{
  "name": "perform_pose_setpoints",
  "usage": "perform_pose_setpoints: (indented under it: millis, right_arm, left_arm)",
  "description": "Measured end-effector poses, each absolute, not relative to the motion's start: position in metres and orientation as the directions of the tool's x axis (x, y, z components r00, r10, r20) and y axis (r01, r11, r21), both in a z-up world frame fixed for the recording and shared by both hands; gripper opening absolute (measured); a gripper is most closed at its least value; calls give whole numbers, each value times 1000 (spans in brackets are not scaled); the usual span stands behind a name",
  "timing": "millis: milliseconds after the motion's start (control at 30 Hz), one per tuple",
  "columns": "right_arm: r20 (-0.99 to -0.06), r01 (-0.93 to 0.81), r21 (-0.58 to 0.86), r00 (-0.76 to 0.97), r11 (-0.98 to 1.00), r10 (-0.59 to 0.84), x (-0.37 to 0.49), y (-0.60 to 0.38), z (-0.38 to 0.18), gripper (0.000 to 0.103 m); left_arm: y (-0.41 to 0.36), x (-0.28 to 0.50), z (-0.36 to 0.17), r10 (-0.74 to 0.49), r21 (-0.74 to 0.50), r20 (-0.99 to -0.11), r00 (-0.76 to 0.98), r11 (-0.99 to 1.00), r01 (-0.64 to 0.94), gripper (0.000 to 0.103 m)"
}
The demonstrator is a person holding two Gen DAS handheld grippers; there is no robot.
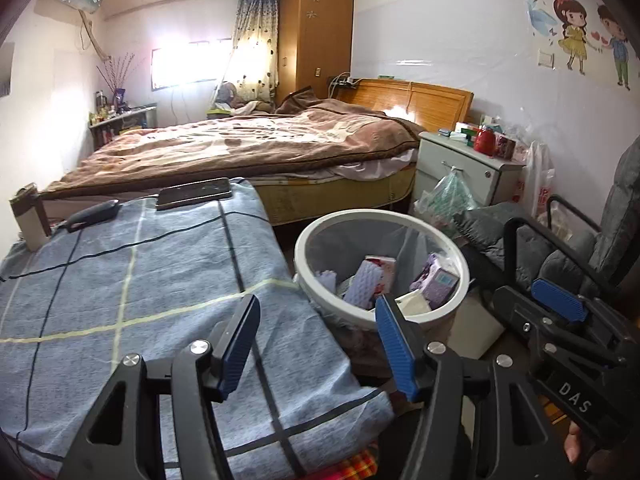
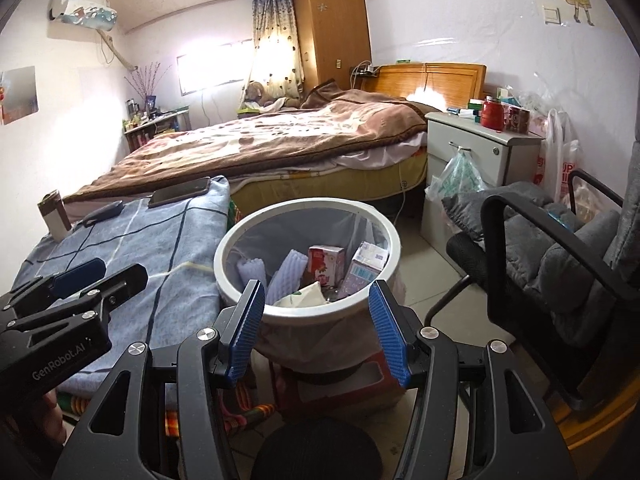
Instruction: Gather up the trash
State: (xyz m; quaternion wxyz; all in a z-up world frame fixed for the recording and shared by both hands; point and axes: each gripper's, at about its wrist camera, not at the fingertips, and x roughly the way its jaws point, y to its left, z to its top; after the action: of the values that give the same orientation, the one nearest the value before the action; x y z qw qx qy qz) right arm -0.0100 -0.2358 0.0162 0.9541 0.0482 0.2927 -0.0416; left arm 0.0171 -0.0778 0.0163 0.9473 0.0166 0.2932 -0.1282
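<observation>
**Both claws empty over a filled bin — check the cloth before calling it done**

The left gripper [image 1: 316,344] stands with its jaws apart and nothing between the pads; the right gripper [image 2: 316,330] is likewise released and empty. Seen from the right claw, the white bin [image 2: 390,240] sits just ahead and below, its near rim framed between the two blue pads. From the left claw it lies ahead and off to the right, touching the edge of the blue checked cloth [image 1: 120,280].

Inside the bin lie the task's things: a pink carton [image 2: 326,262], a lilac tissue pack [image 2: 366,268], ridged white foam pieces [image 2: 286,276] and some crumpled paper. Nothing hangs over the rim, as far as the views show.

The step in hand looks like a sweep for leftovers. Ahead and left of the left claw, at the far end of the cloth, lie a phone [image 1: 194,194] and a dark device [image 1: 92,214] on a cable — these are probably not trash and are best left alone. The small brown-and-white box [image 1: 30,216] at the far left corner is the only doubtful item; if it counts, the left claw is nearer and should take it by its narrow sides, keeping clear of the cable
</observation>
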Motion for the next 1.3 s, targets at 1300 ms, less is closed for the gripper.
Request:
perform_pose_setpoints:
  millis: [1300]
  right_arm:
    - [-537,111,60,841,992,-61,-22,-219,21,56]
  left_arm:
    - [-74,7,18,-205,-31,-560,802,973,227,62]
